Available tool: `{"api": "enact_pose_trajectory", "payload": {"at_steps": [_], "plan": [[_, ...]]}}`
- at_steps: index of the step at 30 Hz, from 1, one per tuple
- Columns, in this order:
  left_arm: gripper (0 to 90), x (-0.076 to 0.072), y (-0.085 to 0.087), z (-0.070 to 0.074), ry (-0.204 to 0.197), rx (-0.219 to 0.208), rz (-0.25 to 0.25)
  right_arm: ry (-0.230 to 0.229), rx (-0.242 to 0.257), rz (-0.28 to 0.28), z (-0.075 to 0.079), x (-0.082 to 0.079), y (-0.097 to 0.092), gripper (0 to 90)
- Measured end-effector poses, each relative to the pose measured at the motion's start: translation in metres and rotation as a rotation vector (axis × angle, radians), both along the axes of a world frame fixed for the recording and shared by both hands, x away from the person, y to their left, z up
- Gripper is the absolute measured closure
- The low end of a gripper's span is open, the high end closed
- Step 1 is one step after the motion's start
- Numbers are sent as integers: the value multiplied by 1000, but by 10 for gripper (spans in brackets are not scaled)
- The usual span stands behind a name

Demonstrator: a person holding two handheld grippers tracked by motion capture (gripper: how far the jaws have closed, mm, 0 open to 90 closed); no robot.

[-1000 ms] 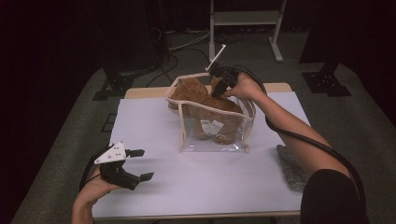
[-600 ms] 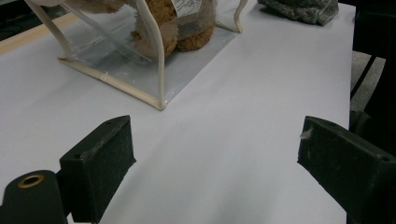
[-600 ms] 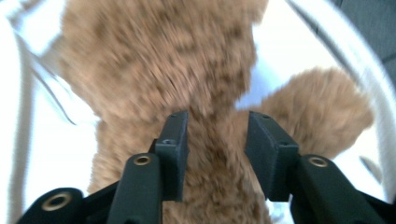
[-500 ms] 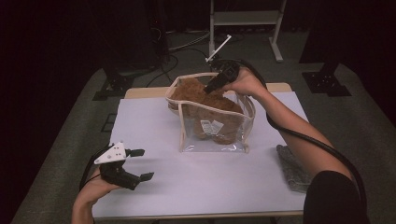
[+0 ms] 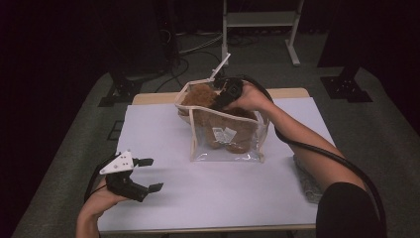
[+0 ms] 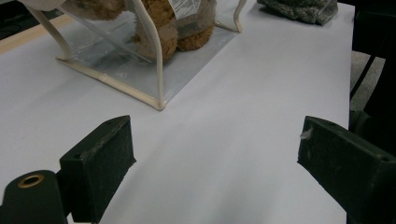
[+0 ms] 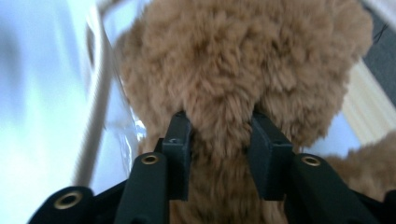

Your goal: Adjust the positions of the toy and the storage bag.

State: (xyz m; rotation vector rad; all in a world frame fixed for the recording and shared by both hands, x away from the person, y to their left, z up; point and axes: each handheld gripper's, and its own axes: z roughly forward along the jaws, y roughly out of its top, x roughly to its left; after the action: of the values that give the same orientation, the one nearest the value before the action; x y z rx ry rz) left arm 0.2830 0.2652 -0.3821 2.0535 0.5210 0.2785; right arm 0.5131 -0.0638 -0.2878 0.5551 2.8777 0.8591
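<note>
A brown plush bear [image 5: 199, 94] sits inside a clear bag with cream trim [image 5: 225, 146] at the table's far middle. My right gripper [image 5: 221, 100] reaches into the bag's open mouth from the right. In the right gripper view its jaws have just been closing, and the pads [image 7: 180, 135] squeeze a fold of the bear's fur [image 7: 243, 60], so the right gripper [image 7: 217, 123] is shut on the bear. Near the front left corner my left gripper [image 5: 152, 174] is held open with nothing between its fingers. The left gripper [image 6: 215, 149] faces the bag's near corner [image 6: 116, 70].
White paper [image 5: 223, 198] covers the tabletop. A grey cloth [image 5: 307, 181] lies at the right edge, also seen in the left gripper view as a grey cloth [image 6: 299, 7] at the top. The bag's white zipper flap [image 5: 220, 67] sticks up behind it. A dark floor surrounds the table.
The right gripper lifted slightly at the bag's mouth, then came back down onto the bear and closed on its fur. The left gripper has stayed where it was.
</note>
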Motion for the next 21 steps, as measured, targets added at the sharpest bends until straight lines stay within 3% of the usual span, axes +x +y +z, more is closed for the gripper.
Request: {"api": "enact_pose_trajectory", "payload": {"at_steps": [5, 13, 21], "plan": [[95, 0, -1, 1, -6, 7, -7, 18, -20, 1, -9, -2, -1, 672], [96, -1, -2, 1, -3, 9, -6, 46, -10, -21, -14, -2, -4, 681], [95, 1, -5, 2, -6, 8, -13, 14, 39, -41, 9, -7, -12, 588]]}}
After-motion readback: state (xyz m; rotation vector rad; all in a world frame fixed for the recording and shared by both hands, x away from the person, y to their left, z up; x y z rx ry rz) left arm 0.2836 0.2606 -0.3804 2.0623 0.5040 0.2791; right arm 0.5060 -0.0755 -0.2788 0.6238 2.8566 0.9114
